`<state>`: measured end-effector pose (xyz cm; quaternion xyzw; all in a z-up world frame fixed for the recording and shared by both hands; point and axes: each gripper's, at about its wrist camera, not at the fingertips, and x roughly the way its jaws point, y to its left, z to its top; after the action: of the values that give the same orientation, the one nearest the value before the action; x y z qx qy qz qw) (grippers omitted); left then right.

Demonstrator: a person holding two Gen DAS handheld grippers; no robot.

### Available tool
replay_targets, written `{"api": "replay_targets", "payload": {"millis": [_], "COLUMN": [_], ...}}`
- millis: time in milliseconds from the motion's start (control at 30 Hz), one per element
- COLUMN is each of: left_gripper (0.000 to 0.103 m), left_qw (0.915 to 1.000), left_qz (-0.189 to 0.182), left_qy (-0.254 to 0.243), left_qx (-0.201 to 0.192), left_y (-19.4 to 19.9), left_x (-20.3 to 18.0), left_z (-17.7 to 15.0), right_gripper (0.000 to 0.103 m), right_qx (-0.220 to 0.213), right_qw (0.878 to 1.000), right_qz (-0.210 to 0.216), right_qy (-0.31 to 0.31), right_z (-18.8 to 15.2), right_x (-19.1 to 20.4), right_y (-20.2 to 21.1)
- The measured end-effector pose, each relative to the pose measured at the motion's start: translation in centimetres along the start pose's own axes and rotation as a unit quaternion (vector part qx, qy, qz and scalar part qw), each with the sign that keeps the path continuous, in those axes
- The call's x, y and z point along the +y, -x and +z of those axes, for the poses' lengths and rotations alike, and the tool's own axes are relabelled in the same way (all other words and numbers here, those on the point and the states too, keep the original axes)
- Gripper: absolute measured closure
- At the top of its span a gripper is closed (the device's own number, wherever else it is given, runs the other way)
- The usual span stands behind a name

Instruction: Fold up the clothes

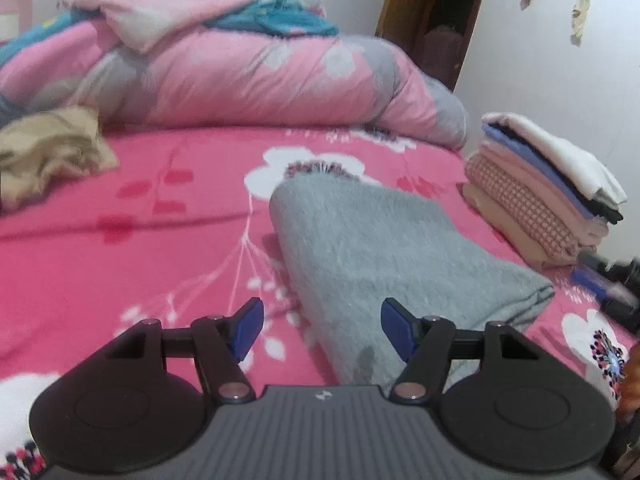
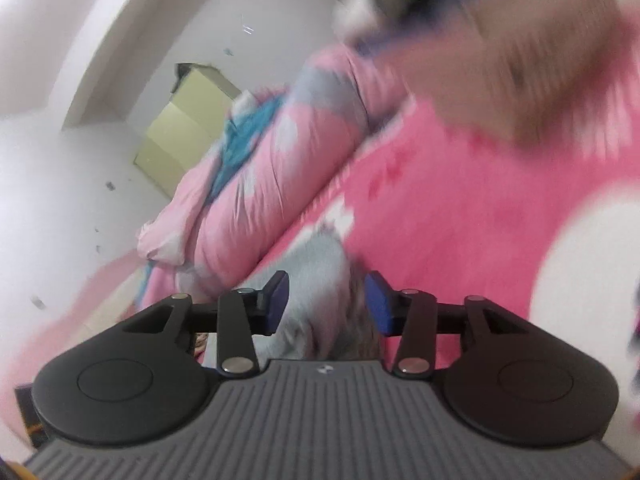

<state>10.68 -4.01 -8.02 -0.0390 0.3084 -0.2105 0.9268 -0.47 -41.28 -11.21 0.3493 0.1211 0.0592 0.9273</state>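
Hovering low in frame, left gripper open over folded grey garment at centre, lying on pink floral bed. Right gripper open, grey cloth between its fingers. Folded stack right; pink duvet and white walls at top.

The fuzzy grey garment lies folded into a long rectangle flat on the bed, just beside a neat stack of folded clothes.
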Motion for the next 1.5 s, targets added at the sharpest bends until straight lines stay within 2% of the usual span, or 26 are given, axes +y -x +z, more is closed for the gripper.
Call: {"api": "replay_targets", "payload": {"millis": [67,133,267,400,500,633,733,800,900,1000,1133,1267,1400,1500], "left_gripper": [0.037,0.037,0.037,0.034,0.030,0.029,0.028,0.028,0.028,0.028,0.027,0.024,0.024,0.024], "left_qw": [0.9998,0.9997,0.9984,0.9984,0.9979,0.9966,0.9955,0.9953,0.9951,0.9952,0.9941,0.9924,0.9921,0.9919], "left_qz": [-0.009,-0.012,0.000,-0.021,-0.034,-0.052,-0.062,-0.068,-0.077,-0.083,-0.096,-0.108,-0.110,-0.111], "left_qy": [-0.013,-0.020,-0.028,0.016,0.029,0.055,0.068,0.067,0.061,0.051,0.050,0.058,0.059,0.060], "left_qx": [-0.009,-0.005,0.048,0.049,0.047,0.034,0.021,0.012,-0.001,-0.008,-0.012,-0.012,-0.013,-0.013], "left_y": [-0.1,-0.6,-3.3,-3.8,-3.8,-3.9,-4.1,-4.1,-4.1,-4.0,-4.1,-4.1,-3.9,-4.0], "left_x": [-0.8,-1.6,-2.4,-0.7,0.4,1.2,1.7,1.9,2.2,2.3,2.5,2.8,2.9,3.0], "left_z": [0.2,0.0,-2.3,-3.7,-3.8,-4.8,-5.5,-5.9,-6.5,-6.9,-7.2,-7.2,-7.4,-7.4], "right_gripper": [0.075,0.078,0.080,0.081,0.080,0.079,0.080,0.080,0.081,0.083,0.083,0.083,0.082,0.082], "right_qx": [-0.011,-0.002,0.066,0.105,0.132,0.131,0.172,0.208,0.266,0.312,0.305,0.296,0.224,0.178], "right_qw": [0.998,0.990,0.971,0.960,0.951,0.939,0.927,0.918,0.908,0.891,0.897,0.904,0.933,0.944], "right_qz": [0.001,0.008,-0.005,-0.020,-0.032,0.014,0.060,0.074,0.062,0.017,-0.049,-0.044,-0.029,-0.021], "right_qy": [0.061,0.138,0.228,0.258,0.277,0.319,0.329,0.329,0.319,0.330,0.316,0.306,0.279,0.277], "right_z": [1.1,1.2,-2.1,-2.8,-3.1,-1.2,-0.7,-1.1,-2.6,-5.4,-7.5,-7.0,-4.0,-0.5], "right_x": [2.5,5.4,6.6,7.2,7.6,12.2,15.9,17.5,17.9,16.9,14.4,14.4,14.9,15.5], "right_y": [-0.1,-2.0,-5.8,-7.2,-8.1,-9.1,-12.7,-16.4,-23.6,-30.2,-33.6,-32.9,-29.5,-24.8]}}
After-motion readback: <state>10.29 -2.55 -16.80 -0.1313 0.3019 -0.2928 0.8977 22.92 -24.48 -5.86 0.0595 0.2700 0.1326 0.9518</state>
